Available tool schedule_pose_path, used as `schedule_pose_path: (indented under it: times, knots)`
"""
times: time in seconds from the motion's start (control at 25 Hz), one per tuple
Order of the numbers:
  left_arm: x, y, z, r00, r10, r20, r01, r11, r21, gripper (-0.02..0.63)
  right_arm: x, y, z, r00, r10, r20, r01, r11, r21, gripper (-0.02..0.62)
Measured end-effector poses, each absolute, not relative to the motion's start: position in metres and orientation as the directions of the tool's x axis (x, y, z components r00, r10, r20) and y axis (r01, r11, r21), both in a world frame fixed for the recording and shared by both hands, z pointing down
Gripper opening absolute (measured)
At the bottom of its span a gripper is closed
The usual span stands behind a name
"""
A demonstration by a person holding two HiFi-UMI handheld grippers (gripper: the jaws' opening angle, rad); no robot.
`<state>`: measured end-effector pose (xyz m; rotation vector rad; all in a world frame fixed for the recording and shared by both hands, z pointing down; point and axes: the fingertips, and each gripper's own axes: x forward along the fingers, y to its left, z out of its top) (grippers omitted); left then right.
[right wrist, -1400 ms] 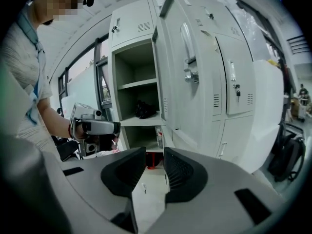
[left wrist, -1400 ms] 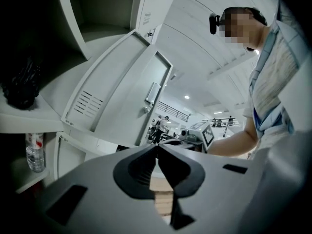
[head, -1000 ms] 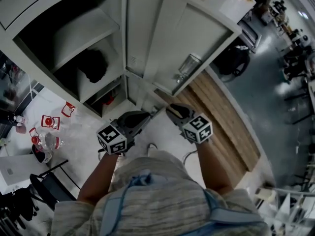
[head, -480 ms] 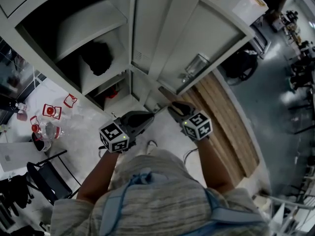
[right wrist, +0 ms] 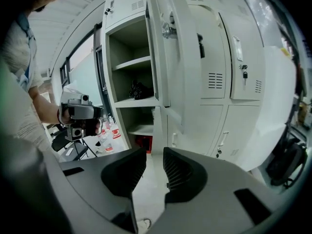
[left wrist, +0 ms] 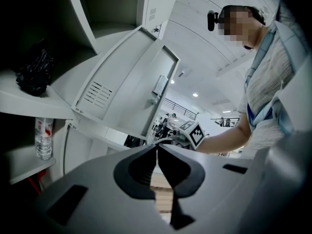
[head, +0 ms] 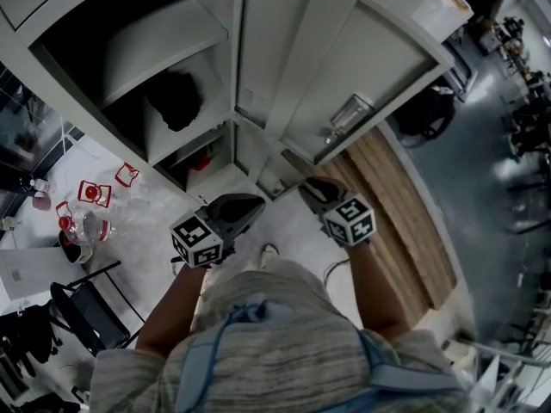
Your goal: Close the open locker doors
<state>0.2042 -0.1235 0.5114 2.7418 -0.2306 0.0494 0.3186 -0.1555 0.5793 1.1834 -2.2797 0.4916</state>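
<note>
A tall grey locker door [head: 267, 46] stands open, swung out from the bank of lockers [head: 379, 67]. In the left gripper view this door [left wrist: 124, 89] shows its vents and handle; in the right gripper view the door [right wrist: 178, 57] is nearly edge-on. The open compartment holds a black bag [head: 176, 100] on a shelf. A lower compartment is open too, with something red [head: 200, 160] inside and a water bottle [left wrist: 43, 138]. My left gripper [head: 248, 206] is shut and empty, short of the lockers. My right gripper [head: 312, 188] is slightly open and empty, below the door's edge.
Red items [head: 90, 192] and a clear bottle [head: 86, 228] lie on the floor at left, near a black chair [head: 82, 312]. A wooden platform [head: 405, 222] runs along the right. A dark bag [head: 426, 110] sits beside the lockers, and a white box [head: 441, 11] on top.
The view has shifted a little, with the lockers sliding slightly right in the picture. Both grippers keep about the same place and the door stays open.
</note>
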Motion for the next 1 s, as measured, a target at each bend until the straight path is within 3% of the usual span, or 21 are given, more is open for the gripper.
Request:
schedule_pose_path:
  times: [0.48,1.0]
  knots:
    - [0.201,-0.120,0.513,0.988,-0.130,0.080,-0.151,-0.914,0.377,0.003,0.318,-0.158,0.584,-0.476,-0.641,0.602,-0.844,0.524,-0.110,0.086]
    - [0.181,-0.122,0.513,0.983,-0.160,0.091,-0.183,-0.908,0.378,0.003,0.277,-0.141,0.579,-0.585,-0.547,0.598,-0.770,0.606,-0.200,0.086]
